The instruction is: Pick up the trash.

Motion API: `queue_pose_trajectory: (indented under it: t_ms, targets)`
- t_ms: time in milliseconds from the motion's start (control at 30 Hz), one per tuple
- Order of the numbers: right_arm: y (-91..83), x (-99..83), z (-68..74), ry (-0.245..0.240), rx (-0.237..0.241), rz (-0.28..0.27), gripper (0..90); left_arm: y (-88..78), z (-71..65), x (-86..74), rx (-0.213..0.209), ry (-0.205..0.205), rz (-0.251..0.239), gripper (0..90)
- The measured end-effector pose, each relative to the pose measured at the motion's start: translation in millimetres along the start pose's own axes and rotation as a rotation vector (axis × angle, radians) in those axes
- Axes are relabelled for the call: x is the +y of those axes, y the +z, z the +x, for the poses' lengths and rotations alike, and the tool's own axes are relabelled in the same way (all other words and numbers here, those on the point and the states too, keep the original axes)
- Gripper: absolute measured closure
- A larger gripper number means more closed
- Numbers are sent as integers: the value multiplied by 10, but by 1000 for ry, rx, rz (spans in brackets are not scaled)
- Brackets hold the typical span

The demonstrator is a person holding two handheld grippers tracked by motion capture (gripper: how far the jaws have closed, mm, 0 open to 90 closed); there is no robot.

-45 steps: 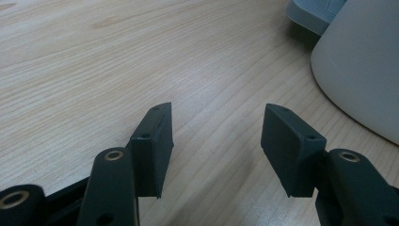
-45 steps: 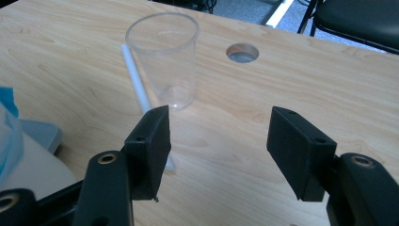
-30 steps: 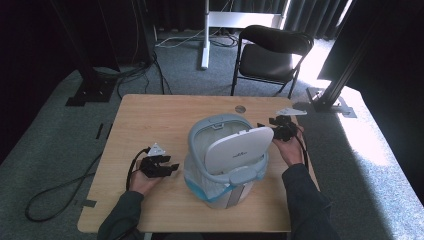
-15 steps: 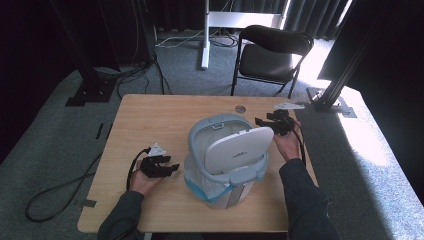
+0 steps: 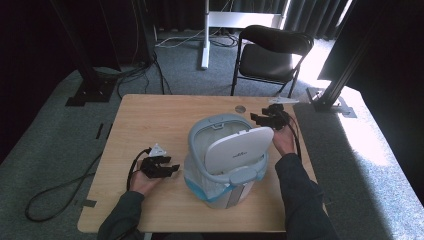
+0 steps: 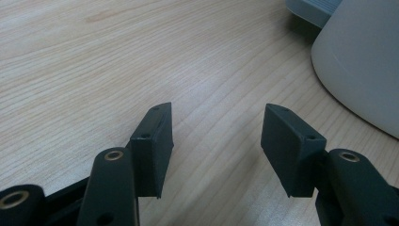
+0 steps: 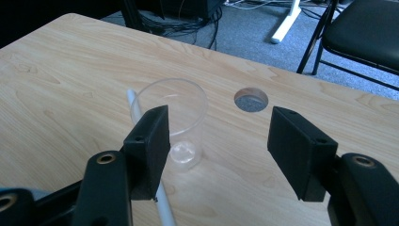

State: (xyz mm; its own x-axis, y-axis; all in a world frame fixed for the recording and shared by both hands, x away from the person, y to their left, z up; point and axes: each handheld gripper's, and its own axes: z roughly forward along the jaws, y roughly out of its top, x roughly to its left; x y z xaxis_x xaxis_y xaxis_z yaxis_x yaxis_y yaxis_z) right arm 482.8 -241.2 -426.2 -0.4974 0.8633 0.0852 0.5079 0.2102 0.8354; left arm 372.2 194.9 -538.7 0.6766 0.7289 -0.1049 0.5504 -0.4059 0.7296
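The white domed lid (image 5: 239, 147) of the pale blue-grey plastic bin (image 5: 225, 165) carries a small line of grey lettering, too small to read. The bin stands in the middle of your light wooden table (image 5: 150, 115), lid tipped up, with a white liner bunched around its base.

Your left gripper (image 5: 167, 168) lies low on the table at the near left, just beside the bin, forearm coming in from the near edge, palm cupped under the black body. In the left gripper view its flat black pads (image 6: 151, 141) stand spread over bare wood grain, nothing between them, the bin's smooth rounded wall at the right.

Your right gripper (image 5: 257, 118) is held above the far right of the table, past the bin, pointing left across the table. Its jaws stand apart and hold nothing. In the right gripper view a clear round plastic cup (image 7: 175, 123) stands upright just beyond them, a white straw-like stick (image 7: 162, 202) lying on the wood touching it, near a round cable hole (image 7: 251, 99) in the tabletop.
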Motion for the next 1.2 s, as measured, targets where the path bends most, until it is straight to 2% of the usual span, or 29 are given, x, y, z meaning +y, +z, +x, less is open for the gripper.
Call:
queue_pose_trajectory:
  t_ms: [333,800,1033,1200]
  targets:
    - [116,-3,-60,34,-4,11,391,7,-7,-5,-1,2,6,444]
    - [276,158,-18,16,-14,32,398,-9,-2,-6,0,-1,4,444]
    - [332,143,-58,37,-13,35,401,-3,-3,-7,-2,1,6,444]
    - [362,130,-66,31,-14,48,404,-3,-5,-4,-2,3,6,444]
